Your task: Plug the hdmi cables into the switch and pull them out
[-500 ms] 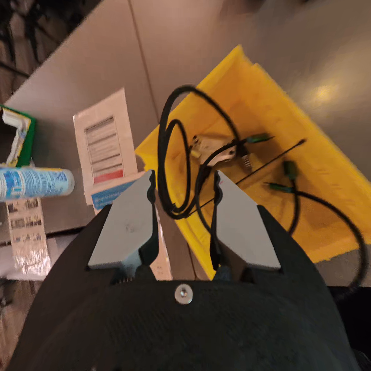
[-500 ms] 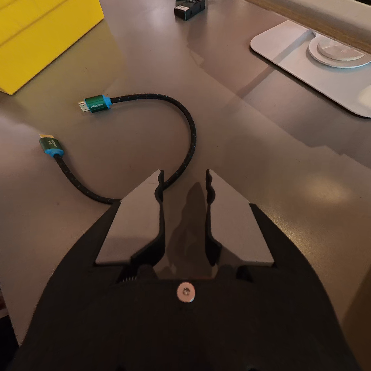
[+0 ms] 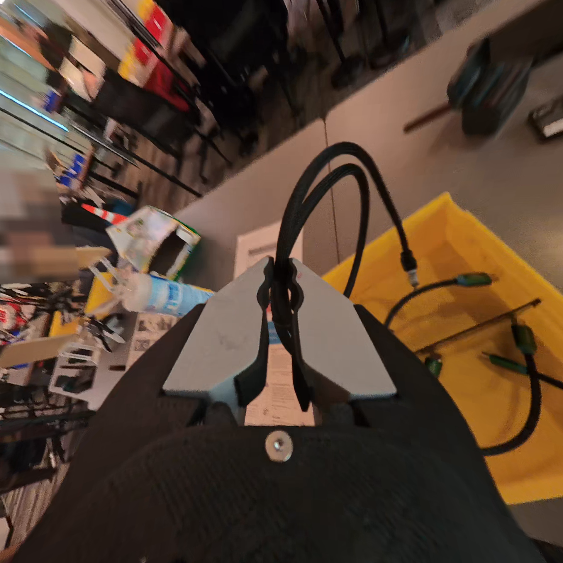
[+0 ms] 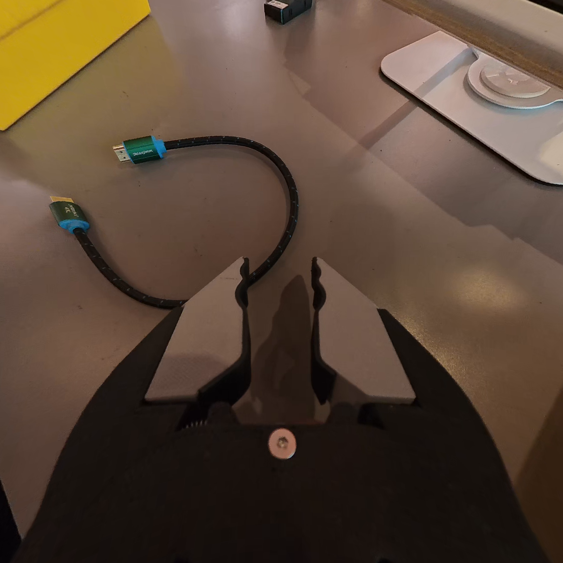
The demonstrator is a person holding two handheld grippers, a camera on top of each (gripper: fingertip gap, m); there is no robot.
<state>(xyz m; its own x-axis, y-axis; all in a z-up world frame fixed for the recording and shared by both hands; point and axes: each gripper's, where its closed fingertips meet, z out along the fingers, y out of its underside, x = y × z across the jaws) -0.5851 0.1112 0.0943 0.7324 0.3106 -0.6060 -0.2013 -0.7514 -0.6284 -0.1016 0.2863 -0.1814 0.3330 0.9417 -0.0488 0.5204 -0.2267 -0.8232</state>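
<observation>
Left gripper (image 3: 281, 268) has its jaws clamped on a bundled black braided cable (image 3: 329, 170), looped up above the tips, its plug end (image 3: 408, 265) dangling over a yellow plastic bin (image 3: 457, 231); inside the bin lie more black cables w/ green plugs (image 3: 473, 278) and a thin dark rod (image 3: 475, 326). Right gripper (image 4: 278, 263) hangs over the grey tabletop (image 4: 380, 243), jaws apart, nothing btwn them; a short black braided hdmi cable w/ green-and-blue plugs (image 4: 291, 201) lies curved on the table just ahead-left, passing under the left fingertip; small black box (image 4: 286, 9) sits at the far edge; white monitor base (image 4: 457, 100) far right; view from the left is blurred.
</observation>
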